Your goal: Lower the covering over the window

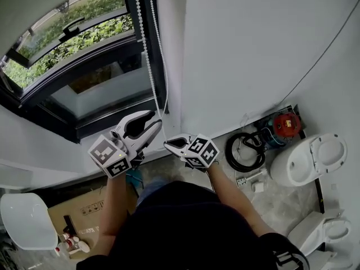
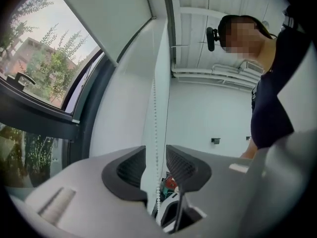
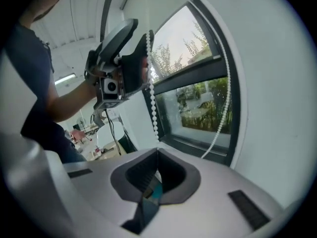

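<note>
A white bead chain (image 1: 151,66) hangs in two strands beside the dark-framed window (image 1: 84,66). My left gripper (image 1: 157,119) is raised and open, and one strand (image 2: 155,133) runs through the gap between its pads without being pressed. Just below and to the right, my right gripper (image 1: 167,144) is shut on the chain. In the right gripper view the chain (image 3: 152,103) comes down into its closed tips (image 3: 157,154), while the other strand (image 3: 224,108) hangs loose along the frame. The pale roller blind (image 2: 106,19) covers only the top of the window.
White toilets (image 1: 309,159) (image 1: 323,229) stand on the floor at the right. Near them lie a coiled black hose (image 1: 244,151) and a red and blue device (image 1: 284,125). A cardboard box (image 1: 79,212) and a white lid (image 1: 25,221) sit at the lower left.
</note>
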`<state>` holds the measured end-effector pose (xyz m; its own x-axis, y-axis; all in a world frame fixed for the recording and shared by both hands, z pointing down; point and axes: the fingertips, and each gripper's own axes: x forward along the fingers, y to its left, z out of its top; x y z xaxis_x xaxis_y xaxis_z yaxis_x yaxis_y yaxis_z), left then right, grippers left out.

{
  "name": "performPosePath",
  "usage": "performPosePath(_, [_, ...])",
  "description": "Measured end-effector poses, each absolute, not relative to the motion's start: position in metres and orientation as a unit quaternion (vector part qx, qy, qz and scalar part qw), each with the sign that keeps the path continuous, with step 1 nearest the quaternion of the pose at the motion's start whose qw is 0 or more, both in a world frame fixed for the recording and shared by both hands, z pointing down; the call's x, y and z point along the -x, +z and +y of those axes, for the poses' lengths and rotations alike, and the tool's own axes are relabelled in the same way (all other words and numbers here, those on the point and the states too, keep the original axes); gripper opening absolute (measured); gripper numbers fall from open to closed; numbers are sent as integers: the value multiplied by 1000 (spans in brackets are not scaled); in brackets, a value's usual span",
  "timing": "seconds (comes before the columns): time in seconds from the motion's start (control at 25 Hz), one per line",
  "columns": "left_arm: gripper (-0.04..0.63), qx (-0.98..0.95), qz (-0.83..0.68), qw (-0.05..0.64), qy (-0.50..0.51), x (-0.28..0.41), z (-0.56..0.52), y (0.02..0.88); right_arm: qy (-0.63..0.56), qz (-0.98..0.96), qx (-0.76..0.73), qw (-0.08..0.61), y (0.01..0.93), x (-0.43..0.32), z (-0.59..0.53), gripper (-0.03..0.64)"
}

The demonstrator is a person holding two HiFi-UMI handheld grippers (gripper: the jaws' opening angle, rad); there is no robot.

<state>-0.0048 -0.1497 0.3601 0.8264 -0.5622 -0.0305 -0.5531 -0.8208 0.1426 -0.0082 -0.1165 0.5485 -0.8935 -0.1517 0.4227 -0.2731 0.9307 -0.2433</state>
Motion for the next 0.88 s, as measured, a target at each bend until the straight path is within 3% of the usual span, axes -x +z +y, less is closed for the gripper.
performPosePath(0.36, [129,-963,-258,54,-58,-18,-155,340,159,-962,-116,191,549,1,-115,12])
performPosePath(0.64, [31,-959,-265,50,-86,-17,-157,324,154,-965,-107,186,549,7,-107,12])
performPosePath(0.88, [23,-959,-254,75,-103,-11,-149,324,187,-963,-116,154,547,5,-107,14])
